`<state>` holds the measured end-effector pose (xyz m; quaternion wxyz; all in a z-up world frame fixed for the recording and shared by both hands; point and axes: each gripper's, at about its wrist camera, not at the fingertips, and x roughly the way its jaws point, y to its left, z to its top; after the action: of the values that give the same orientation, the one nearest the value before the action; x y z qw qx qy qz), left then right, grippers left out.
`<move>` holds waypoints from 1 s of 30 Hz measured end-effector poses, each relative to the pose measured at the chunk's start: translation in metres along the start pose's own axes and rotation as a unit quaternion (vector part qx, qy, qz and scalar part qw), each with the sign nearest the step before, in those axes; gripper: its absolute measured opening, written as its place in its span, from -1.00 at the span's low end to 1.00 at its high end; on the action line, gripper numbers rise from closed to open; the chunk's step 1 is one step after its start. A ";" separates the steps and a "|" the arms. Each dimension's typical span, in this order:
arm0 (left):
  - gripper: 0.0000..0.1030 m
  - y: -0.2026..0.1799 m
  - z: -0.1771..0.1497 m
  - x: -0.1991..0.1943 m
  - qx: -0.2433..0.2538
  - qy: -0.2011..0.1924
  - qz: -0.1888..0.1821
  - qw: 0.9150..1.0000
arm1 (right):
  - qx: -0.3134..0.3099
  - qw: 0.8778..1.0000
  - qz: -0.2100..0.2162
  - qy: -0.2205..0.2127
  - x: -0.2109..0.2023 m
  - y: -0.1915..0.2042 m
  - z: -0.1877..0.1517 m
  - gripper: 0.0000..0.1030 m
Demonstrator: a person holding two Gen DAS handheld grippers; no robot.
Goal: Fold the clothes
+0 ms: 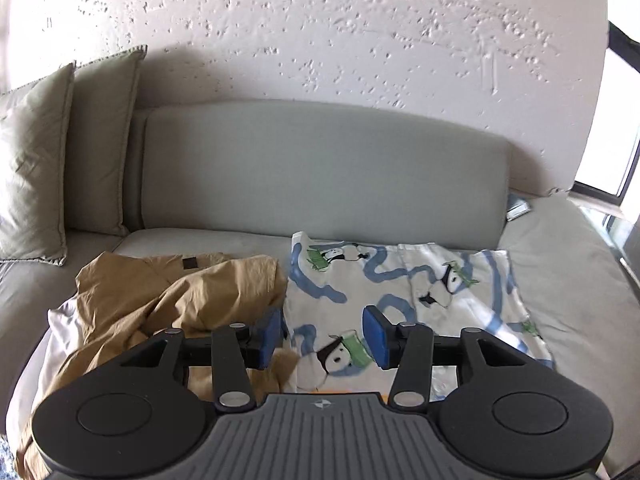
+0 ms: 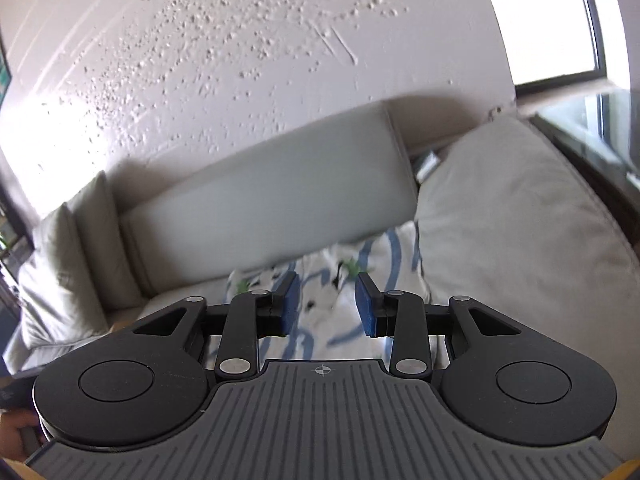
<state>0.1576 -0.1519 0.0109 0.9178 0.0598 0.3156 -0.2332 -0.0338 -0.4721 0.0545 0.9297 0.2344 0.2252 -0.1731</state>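
We see the left gripper held above the sofa seat, jaws spread wide, nothing between the blue pads. Right under and ahead of it lies the penguin-print cloth, white with blue swirls and green bits, spread mostly flat on the seat, its far edge close to the grey backrest. One printed penguin sits right in the gap between the fingers in this view; the pads look raised off the fabric, though we cannot tell for sure if they touch.

To the left of the print cloth, touching its edge, a crumpled tan garment is bunched up, dark label patch visible near its top. The left pad overlaps the seam between tan and print fabric. A pale lilac cloth peeks out under the tan one at far left. Two olive cushions lean at the sofa's left end.

Right wrist view is tilted and a bit blurred. The right gripper is also open wide, empty. The same print cloth lies below and ahead of it, showing through the finger gap and running toward the backrest. A large grey cushion sits just right of the cloth, touching its edge. Textured white wall behind, window at upper right.
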 end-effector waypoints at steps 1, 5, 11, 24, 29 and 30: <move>-0.09 0.001 0.006 0.010 -0.001 0.010 0.000 1.000 | -0.004 1.000 -0.004 -0.002 0.008 0.000 0.004 -0.05; 0.11 0.016 0.040 0.066 -0.044 0.061 -0.028 0.997 | 0.015 1.000 -0.008 0.021 0.057 -0.011 0.022 -0.02; 0.07 0.037 0.080 0.170 -0.104 0.132 -0.064 0.984 | 0.000 0.994 -0.030 0.107 0.157 -0.022 0.062 0.18; 0.02 0.033 0.092 0.321 -0.066 0.213 -0.036 0.974 | 0.052 0.956 -0.108 0.267 0.392 -0.109 0.081 0.04; 0.03 0.036 0.095 0.346 -0.070 0.208 -0.024 0.975 | 0.082 0.954 -0.125 0.260 0.438 -0.138 0.069 0.02; 0.05 0.037 0.095 0.351 -0.074 0.208 -0.021 0.975 | 0.091 0.953 -0.124 0.260 0.444 -0.143 0.067 0.00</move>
<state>0.4701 -0.2811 -0.1286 0.8290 0.0326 0.5167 -0.2113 0.3001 -0.7210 -0.1653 0.7851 0.3251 0.4694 -0.2400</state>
